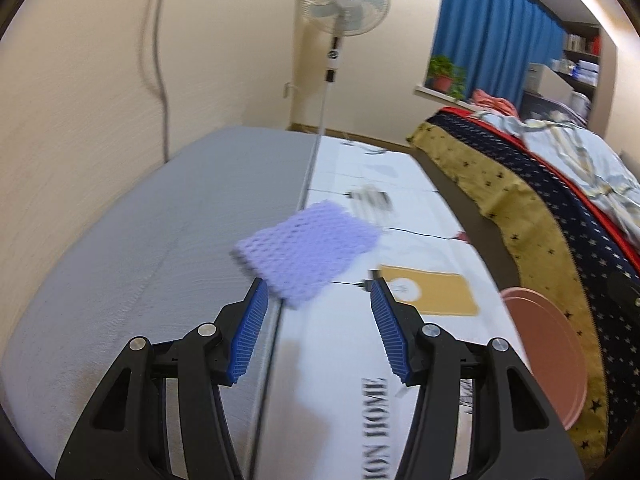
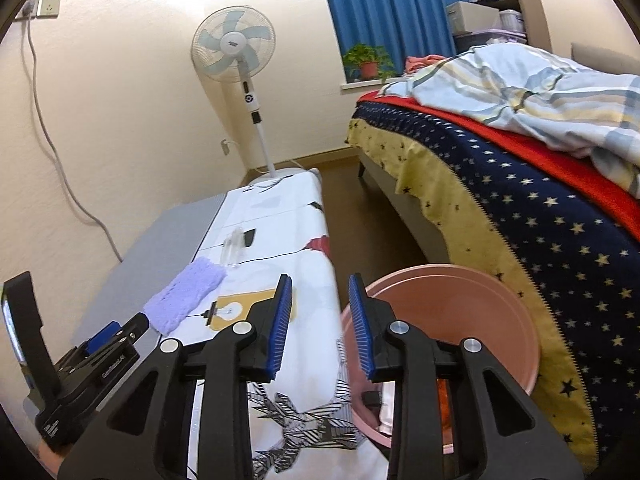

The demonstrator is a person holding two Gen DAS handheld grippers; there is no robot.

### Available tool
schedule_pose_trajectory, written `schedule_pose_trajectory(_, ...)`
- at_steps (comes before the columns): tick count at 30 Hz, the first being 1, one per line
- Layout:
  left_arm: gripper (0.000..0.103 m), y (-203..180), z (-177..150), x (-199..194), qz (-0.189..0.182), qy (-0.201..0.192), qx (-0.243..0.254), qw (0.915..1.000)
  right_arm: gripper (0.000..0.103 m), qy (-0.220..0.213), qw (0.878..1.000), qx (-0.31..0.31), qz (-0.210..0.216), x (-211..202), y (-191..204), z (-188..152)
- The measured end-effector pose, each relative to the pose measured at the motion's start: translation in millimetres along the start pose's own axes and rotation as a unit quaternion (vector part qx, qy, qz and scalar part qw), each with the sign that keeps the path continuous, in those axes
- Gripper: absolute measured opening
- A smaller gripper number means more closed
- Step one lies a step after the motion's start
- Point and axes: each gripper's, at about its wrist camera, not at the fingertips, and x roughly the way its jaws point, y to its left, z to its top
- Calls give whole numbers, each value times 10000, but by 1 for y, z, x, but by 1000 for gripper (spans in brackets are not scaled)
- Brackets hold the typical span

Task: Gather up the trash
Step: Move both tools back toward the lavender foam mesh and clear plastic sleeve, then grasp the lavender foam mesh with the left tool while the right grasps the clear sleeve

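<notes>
my left tongs (image 1: 318,304) stand half open and empty, aimed at the purple foam fruit net (image 1: 308,250), which lies on the table (image 1: 160,240) astride the seam between grey top and white printed cloth, its near edge just ahead of the pads. my right tongs (image 2: 318,310) are narrower, also holding nothing, over the pink basin (image 2: 460,312) beside the table. the net is flimsy: a shallow pinch may only push it away or snag the cloth.
</notes>
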Motion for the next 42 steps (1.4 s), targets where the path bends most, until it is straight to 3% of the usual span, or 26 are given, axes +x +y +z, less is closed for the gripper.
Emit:
schedule_pose_trajectory(9,53,29,7,35,160,295,-457,9984,30,163,9996,27,222,26,11,-1)
schedule_pose_trajectory(15,53,26,21,59,82,638,-428,9970,30,334,9985,-14,423,44,19,3)
schedule_pose_trajectory(19,53,21,25,74,220,886,-306,9954,30,457,9972,-117,577,60,28,11)
schedule_pose_trajectory(27,53,23,25,95,419,1219,-102,9916,36,714,9936,-319,819,123,57,39)
schedule_pose_trajectory(28,52,24,26,96,423,1229,-104,9915,38,760,9930,-350,829,134,61,42)
schedule_pose_trajectory(32,22,30,31,95,400,1210,-123,9918,42,973,9900,-487,897,175,76,51)
schedule_pose_trajectory(36,16,46,35,92,682,1076,-397,9911,45,1346,9846,-550,974,219,92,47)
schedule_pose_trajectory(42,15,55,35,89,748,1004,-507,9908,46,1789,9770,-758,883,260,112,34)
